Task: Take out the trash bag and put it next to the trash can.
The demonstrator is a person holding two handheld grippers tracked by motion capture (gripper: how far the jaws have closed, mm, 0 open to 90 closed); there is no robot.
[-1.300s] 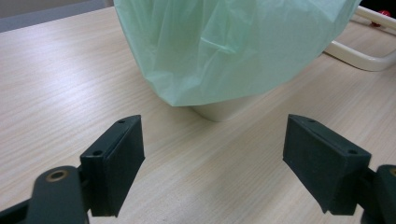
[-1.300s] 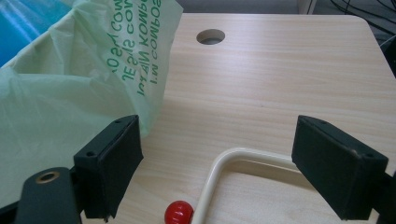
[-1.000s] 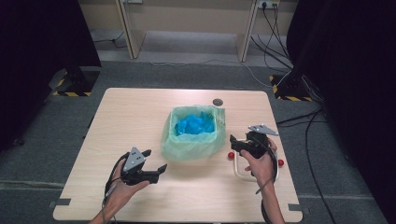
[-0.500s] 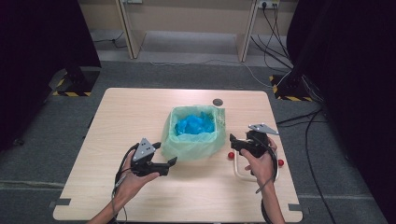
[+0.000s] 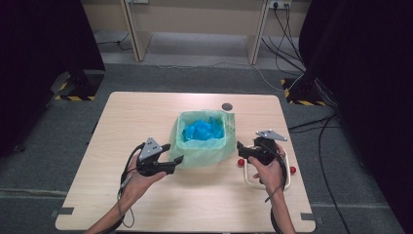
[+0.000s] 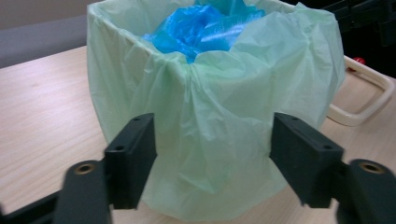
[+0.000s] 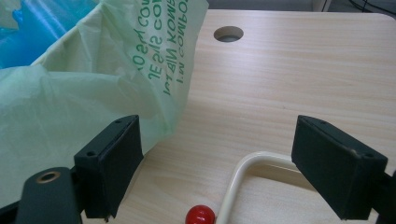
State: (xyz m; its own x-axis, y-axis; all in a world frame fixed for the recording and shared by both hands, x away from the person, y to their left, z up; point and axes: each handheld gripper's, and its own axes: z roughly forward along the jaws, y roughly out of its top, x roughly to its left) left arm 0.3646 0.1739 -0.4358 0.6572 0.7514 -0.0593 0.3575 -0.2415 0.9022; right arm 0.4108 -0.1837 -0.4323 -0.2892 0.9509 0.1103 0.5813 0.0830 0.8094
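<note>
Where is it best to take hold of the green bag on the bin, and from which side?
Probably the loose folded-over edge of the green bag, at the near corner, from the person's side. The film bunches into pleats there, facing the open left claw, so the jaws could pinch it without touching the blue bag inside.

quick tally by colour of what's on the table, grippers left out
green: 1, the bin liner bag
blue: 1, the crumpled plastic inside it
cream: 1, the handle frame
red: 2, ball and ball at the frame's sides
total: 5
</note>
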